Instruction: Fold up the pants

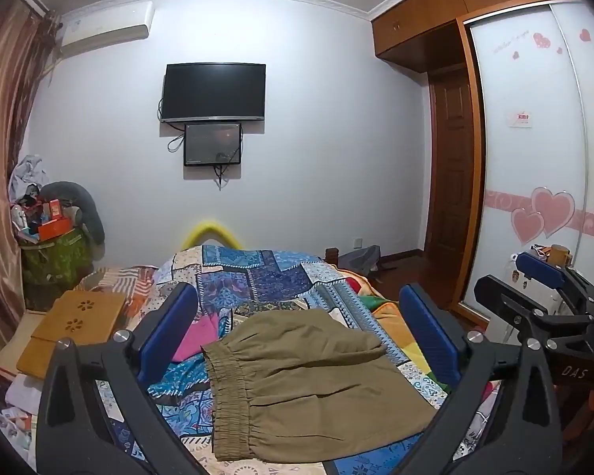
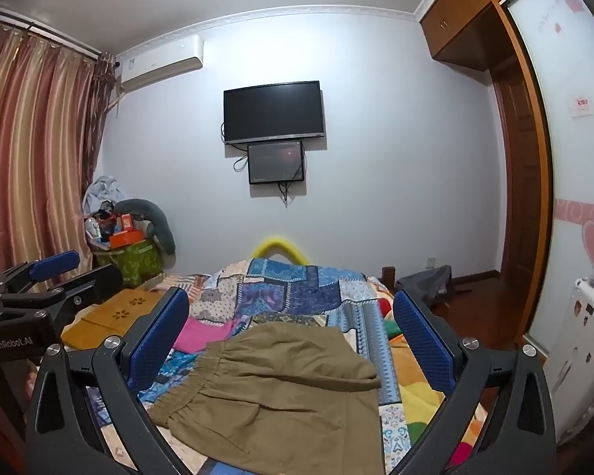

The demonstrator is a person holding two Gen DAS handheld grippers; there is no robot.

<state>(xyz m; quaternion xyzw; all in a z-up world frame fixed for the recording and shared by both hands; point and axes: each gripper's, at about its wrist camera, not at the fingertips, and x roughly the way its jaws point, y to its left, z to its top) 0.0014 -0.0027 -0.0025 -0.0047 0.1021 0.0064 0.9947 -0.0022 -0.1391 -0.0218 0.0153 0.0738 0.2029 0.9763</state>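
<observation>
While readable, "GenRobot.AI" on the left gripper [image 2: 39, 273], both grippers' jaws released above folded khaki pants [image 1: 313, 380].

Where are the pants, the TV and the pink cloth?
pants [image 1: 316, 380], left wrist view, middle of the fabric.
TV [image 2: 273, 111], right wrist view, centre of the screen.
pink cloth [image 2: 202, 334], right wrist view, middle.

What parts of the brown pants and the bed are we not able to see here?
- Pants: the near edge is cut off by the left gripper's arms in the left wrist view.
- Pants legs: folded under or not, cannot tell in either view.
- Bed cover: near part hidden under the pants and behind the right gripper.
</observation>
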